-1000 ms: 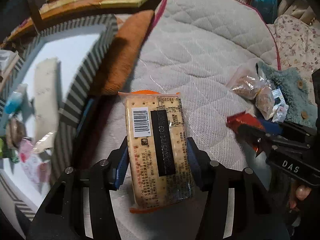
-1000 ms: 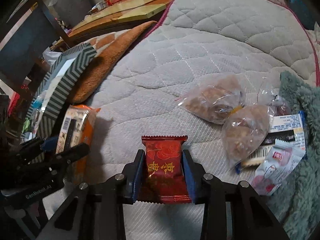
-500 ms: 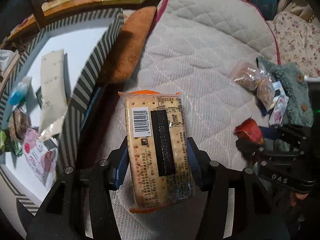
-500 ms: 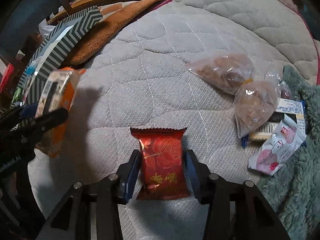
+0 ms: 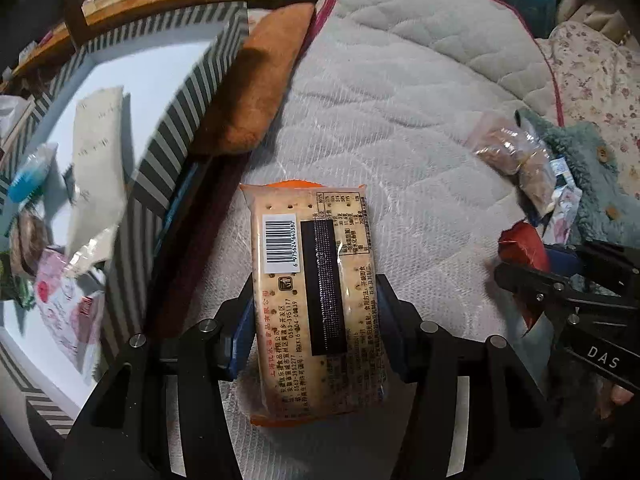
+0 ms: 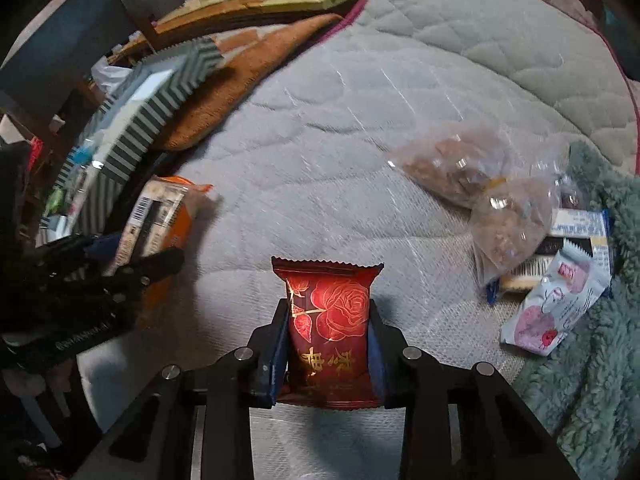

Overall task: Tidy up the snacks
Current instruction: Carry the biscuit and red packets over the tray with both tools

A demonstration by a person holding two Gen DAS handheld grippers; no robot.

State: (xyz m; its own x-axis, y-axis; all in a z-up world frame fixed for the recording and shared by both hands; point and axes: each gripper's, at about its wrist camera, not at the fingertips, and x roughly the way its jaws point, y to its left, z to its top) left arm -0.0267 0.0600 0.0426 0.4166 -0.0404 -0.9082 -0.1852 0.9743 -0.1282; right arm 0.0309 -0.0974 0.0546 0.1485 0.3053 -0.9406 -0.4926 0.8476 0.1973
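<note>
On the far left of the left wrist view sits the striped box (image 5: 188, 92), and more of its white inside shows now than a second ago; a pale long packet (image 5: 98, 148), a blue-topped thing (image 5: 28, 174) and a pink and white packet (image 5: 60, 300) already lie in it. So the left hand has drifted a little nearer the box, though the blur at that edge makes it hard to be sure how near. In the middle of that view the left gripper (image 5: 314, 308) is clamped on the cracker pack (image 5: 312, 292), barcode side up, held over the grey quilted bed cover (image 5: 400, 100) just as it was a second ago. Now the right wrist view: low in the middle, the right gripper (image 6: 328, 344) is squeezing shut on the red rose snack packet (image 6: 328, 320). The packet has flipped since a second ago, so the rose now sits above the gold letters, which looks like a fresh, firmer hold. To the right, two clear bags of brown snacks (image 6: 480, 184) and some small wrapped packets (image 6: 556, 300) still lie on the bed next to the fuzzy green blanket (image 6: 600, 320). Both hands are full, so the next job is likely to carry both snacks left into the box, then come back for the rest.
</note>
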